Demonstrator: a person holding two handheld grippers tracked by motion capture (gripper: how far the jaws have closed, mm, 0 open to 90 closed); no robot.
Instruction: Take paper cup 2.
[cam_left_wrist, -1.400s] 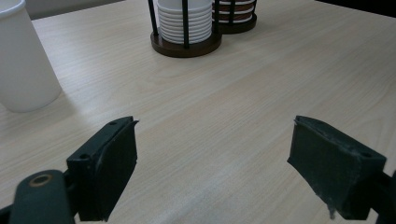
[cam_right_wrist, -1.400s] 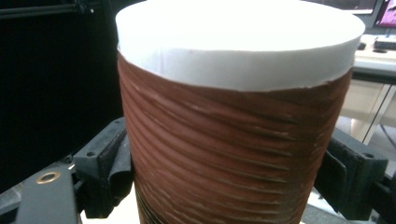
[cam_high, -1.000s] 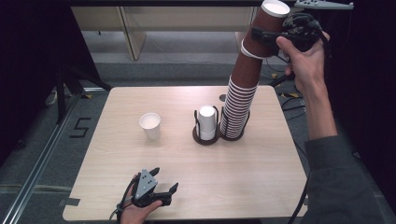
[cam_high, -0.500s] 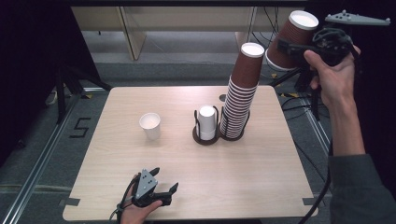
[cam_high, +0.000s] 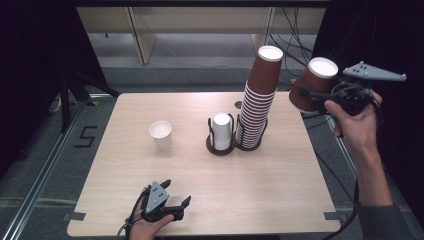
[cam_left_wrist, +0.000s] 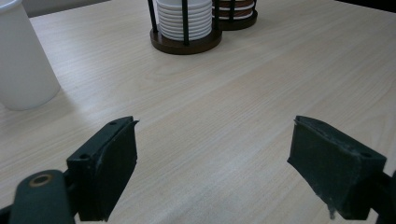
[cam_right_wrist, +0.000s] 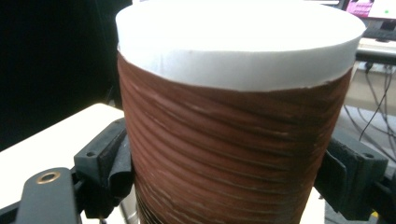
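Up at the table's two o'clock, the right gripper (cam_high: 314, 95) clamps one brown cup (cam_high: 312, 85), tilted, off the edge. Low at six o'clock, the left gripper (cam_high: 176, 194) rests, jaws apart. One brown stack (cam_high: 256, 107), one white stack (cam_high: 221, 131), one white cup (cam_high: 161, 135).

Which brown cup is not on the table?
The brown cup clamped in the right gripper, beyond the table's right edge; the other brown cups stand stacked in their holder.

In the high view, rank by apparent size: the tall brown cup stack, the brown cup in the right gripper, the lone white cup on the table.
1. Tall brown cup stack, clearly largest.
2. Brown cup in the right gripper.
3. White cup; the gap to the brown cup is modest, and distance from the camera may account for some of it.
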